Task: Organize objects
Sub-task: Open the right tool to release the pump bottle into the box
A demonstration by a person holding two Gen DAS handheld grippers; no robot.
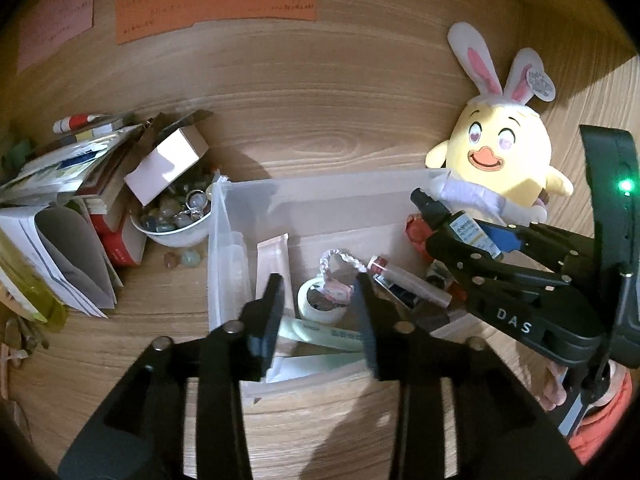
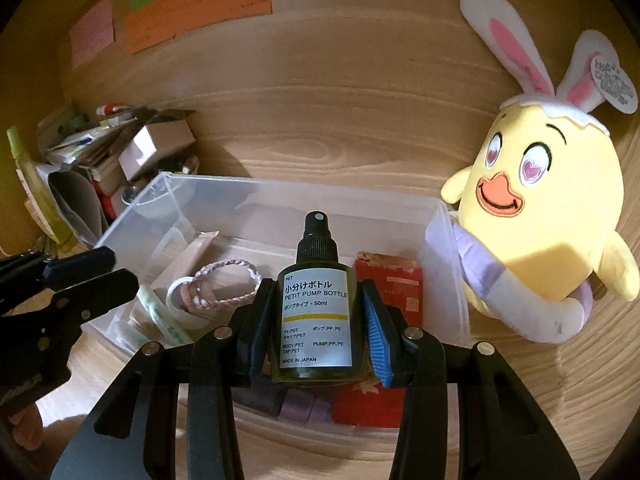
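Pump bottle (image 2: 316,300) label legible only from right claw (image 2: 316,320).

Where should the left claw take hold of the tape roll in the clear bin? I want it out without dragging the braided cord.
Probably from above, one finger in the tape roll's open core and one outside its near wall: it lies flat, the braided cord draping its far rim.

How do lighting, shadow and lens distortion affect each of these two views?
Left wrist view: dark round vignette, wood grain bowed by the fisheye, bright patch on the plush chick, left gripper blurred. Right wrist view: same bowing, sharp bottle label, bin throwing shadow leftward.
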